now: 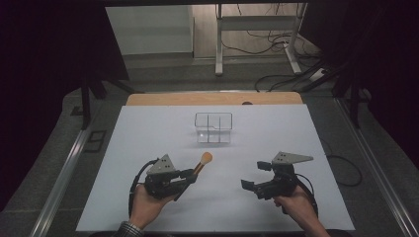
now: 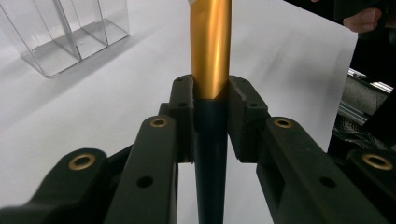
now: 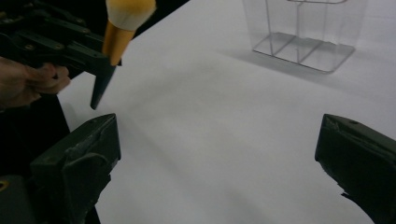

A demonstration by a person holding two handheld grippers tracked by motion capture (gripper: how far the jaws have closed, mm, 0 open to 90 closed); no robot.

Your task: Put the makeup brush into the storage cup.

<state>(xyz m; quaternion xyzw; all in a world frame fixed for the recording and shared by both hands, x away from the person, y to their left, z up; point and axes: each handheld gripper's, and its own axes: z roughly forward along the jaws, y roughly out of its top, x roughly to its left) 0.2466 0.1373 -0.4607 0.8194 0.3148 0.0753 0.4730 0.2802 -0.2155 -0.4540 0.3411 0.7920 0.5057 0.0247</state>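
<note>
near the front left corner of the white surface (image 1: 148,128), left hand (image 1: 146,205) gripping the left gripper (image 1: 190,177), grey three-cornered plate on top, cable looping beside it. jaws closed narrow on a makeup brush (image 1: 202,162), clamped where the gold ferrule meets the dark handle. seen along the left gripper (image 2: 211,100), makeup brush (image 2: 211,51) rising straight up between the two black pads, gold part above, dark tapered handle running down below them. brush lifted off the surface, orange bristle head pointing away from the front edge and toward the middle, tilted a little rightward in the high view. in the right gripper view, same brush (image 3: 122,25) held slanted by the left gripper (image 3: 100,56), fluffy orange-and-white head uppermost, pointed handle tip hanging clear above the white surface (image 3: 224,121), left hand (image 3: 28,84) behind it.

toward the far edge, about mid-width, a clear acrylic organizer (image 1: 213,127) with inner dividers, standing upright, well apart from the brush. same organizer at upper left in the left gripper view (image 2: 70,32) and upper right in the right gripper view (image 3: 303,28).

near the front right corner, right hand (image 1: 296,205) holding the right gripper (image 1: 254,177), jaws spread wide with nothing between them, pointing leftward. in its own view, right gripper (image 3: 217,154) with bare white surface between the two pads.
</note>
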